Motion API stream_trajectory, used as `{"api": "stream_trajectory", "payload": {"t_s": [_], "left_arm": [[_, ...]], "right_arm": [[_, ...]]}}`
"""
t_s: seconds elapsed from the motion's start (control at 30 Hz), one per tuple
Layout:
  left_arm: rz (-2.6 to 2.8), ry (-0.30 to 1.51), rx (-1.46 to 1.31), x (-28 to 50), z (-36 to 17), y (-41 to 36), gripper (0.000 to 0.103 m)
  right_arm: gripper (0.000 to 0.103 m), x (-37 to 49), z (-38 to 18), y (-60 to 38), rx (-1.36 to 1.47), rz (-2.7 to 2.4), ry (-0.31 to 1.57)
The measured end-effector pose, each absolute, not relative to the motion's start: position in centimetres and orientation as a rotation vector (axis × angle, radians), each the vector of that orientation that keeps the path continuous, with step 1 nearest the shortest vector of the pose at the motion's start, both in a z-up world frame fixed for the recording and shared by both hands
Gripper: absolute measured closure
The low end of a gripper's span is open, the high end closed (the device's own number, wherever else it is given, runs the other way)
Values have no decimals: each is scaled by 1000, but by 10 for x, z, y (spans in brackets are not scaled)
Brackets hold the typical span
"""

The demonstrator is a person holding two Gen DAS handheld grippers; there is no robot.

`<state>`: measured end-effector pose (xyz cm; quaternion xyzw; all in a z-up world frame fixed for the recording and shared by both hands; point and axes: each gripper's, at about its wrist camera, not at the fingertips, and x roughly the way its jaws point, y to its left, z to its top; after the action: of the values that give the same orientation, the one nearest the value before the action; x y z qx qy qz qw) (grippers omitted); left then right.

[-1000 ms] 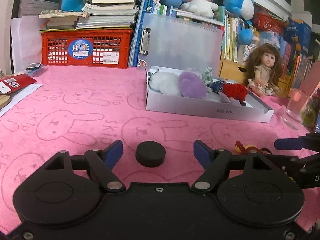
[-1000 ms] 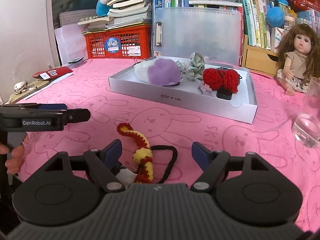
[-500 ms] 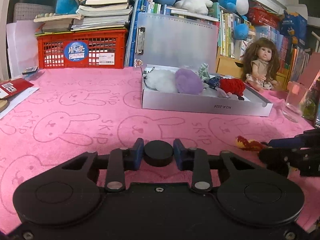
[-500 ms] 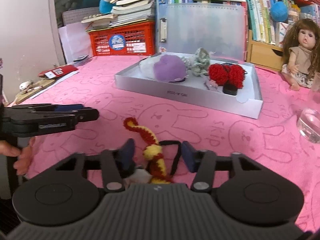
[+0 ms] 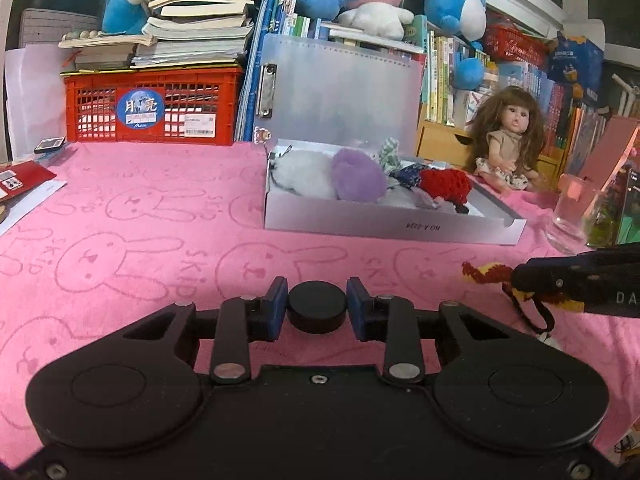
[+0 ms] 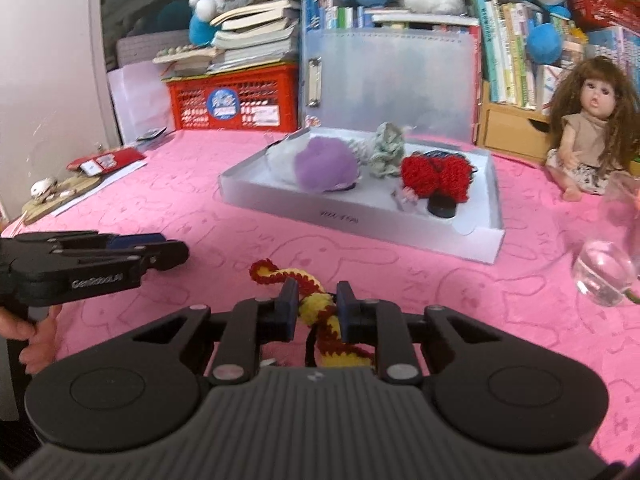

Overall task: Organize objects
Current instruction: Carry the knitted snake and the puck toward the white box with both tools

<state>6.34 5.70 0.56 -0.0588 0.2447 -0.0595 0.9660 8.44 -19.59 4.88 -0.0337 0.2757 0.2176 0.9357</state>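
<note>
Hidden bits first: the lower end of the crochet cord runs under my right gripper body, so I can't see where it ends. In the left view, the right gripper covers most of that cord; only its red and yellow tip pokes out. The box label print is blurred and unreadable. The bottom of the puck is hidden behind its own front edge, so I can't tell if it sits on the table or is lifted.

Counts: two grippers, one puck in my left fingers, one more black puck inside the white tray, one cord, one purple pompom, one white pompom, one red knitted bow, one doll, one glass, one red crate.

Left gripper: fingers narrow, blue pads pressed on both sides of the puck. It's a flat black disc, matte, held low over the pink bunny-print cloth, near the front of the table and well apart from the tray.

Right gripper: fingers narrow, clamped on the cord. The cord is a twisted red and yellow crochet with a thin black loop, tip curling out ahead of the pads, in front of the tray.
</note>
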Motion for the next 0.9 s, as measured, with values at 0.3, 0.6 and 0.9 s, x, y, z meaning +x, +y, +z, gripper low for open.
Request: {"api": "stream_trajectory", "payload": {"t_s": [0.3, 0.6, 0.9], "left_arm": [[-161, 484, -130, 84, 24, 55, 73], [-165, 444, -135, 117, 49, 56, 73], [-183, 431, -163, 165, 58, 56, 73]], "right_arm": [[79, 99, 67, -217, -59, 347, 500], [79, 128, 82, -243, -24, 257, 480], [79, 172, 83, -249, -22, 185, 497]]}}
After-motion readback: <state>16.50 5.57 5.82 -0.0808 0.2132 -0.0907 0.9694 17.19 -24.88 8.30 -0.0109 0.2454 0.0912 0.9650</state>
